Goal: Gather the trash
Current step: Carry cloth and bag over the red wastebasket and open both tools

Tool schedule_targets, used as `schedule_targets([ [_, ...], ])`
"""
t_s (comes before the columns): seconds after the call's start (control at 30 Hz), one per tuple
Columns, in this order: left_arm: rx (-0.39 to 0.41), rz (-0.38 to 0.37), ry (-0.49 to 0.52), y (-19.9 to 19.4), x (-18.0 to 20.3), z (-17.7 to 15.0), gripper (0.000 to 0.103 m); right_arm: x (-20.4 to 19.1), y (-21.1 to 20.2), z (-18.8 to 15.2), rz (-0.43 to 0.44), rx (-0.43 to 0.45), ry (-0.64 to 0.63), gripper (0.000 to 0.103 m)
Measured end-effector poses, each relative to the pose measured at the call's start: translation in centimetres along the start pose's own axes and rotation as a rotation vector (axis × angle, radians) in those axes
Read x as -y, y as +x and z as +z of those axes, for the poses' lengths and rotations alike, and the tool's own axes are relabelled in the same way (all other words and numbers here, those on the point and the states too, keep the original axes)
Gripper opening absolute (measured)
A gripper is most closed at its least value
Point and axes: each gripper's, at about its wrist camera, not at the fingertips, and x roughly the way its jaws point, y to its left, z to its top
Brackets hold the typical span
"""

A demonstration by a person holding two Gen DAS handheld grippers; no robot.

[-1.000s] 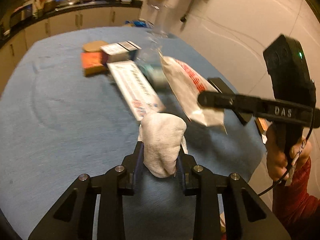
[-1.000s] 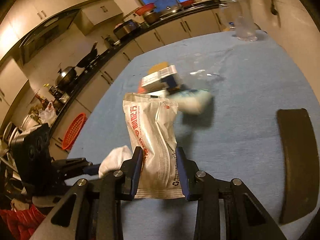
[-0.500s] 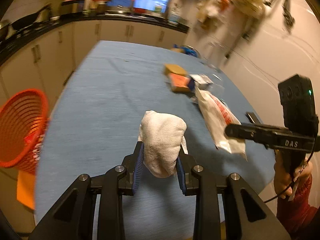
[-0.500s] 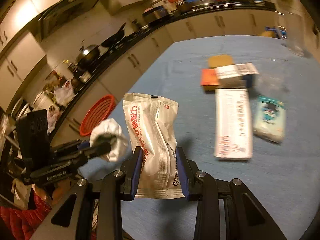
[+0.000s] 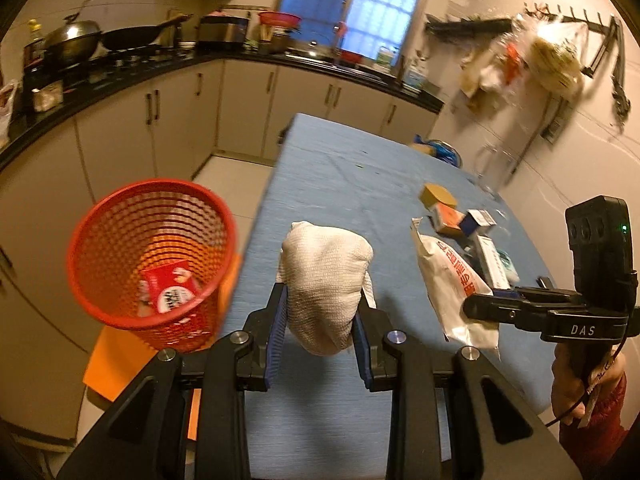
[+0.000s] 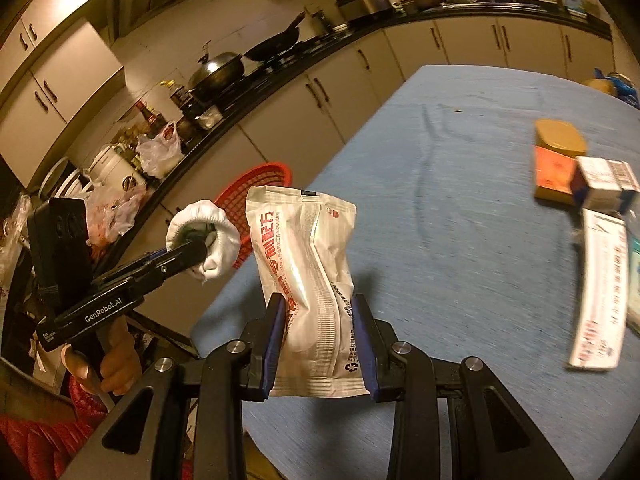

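Observation:
My left gripper (image 5: pixel 320 300) is shut on a crumpled white cloth wad (image 5: pixel 324 280), held above the blue table's left edge. A red mesh trash basket (image 5: pixel 120 300) stands on the floor to its left, with a red-and-white packet (image 5: pixel 170 290) inside. My right gripper (image 6: pixel 320 316) is shut on a white plastic wrapper with red print (image 6: pixel 308 264), held over the table's near edge. That wrapper (image 5: pixel 452 284) and the right gripper (image 5: pixel 480 308) show at the right of the left wrist view. The left gripper (image 6: pixel 200 240) with the cloth (image 6: pixel 224 236) shows left in the right wrist view, in front of the basket (image 6: pixel 264 176).
More trash lies on the blue table (image 5: pixel 360 184): a tan lid (image 6: pixel 560 138), an orange box (image 6: pixel 554 172), a small carton (image 6: pixel 604 184) and a long white packet (image 6: pixel 600 292). Kitchen cabinets and a counter (image 5: pixel 160 92) with pans run along the left. An orange sheet (image 5: pixel 108 364) lies under the basket.
Both grippers have swung left with their loads, from over the table's trash pile toward the table's left edge. The red basket has come fully into the left wrist view.

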Motion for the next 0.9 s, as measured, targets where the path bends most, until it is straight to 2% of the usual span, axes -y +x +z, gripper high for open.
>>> schedule_targets([
  [0.43, 0.046, 0.148, -0.055, -1.3, -5.5, 1.0, 0.029, -3.8, 4.6, 3.6, 0.043, -0.038, -0.031, 0.036],
  [0.7, 0.035, 0.23, -0.093, -0.5, -9.3, 1.6, 0.029, -6.7, 8.5, 6.1, 0.063, -0.067, -0.037, 0.036],
  [0.9, 0.02, 0.253, -0.116, 0.2, -11.2, 1.8, 0.029, -8.2, 11.2, 7.9, 0.066, -0.084, -0.033, 0.036],
])
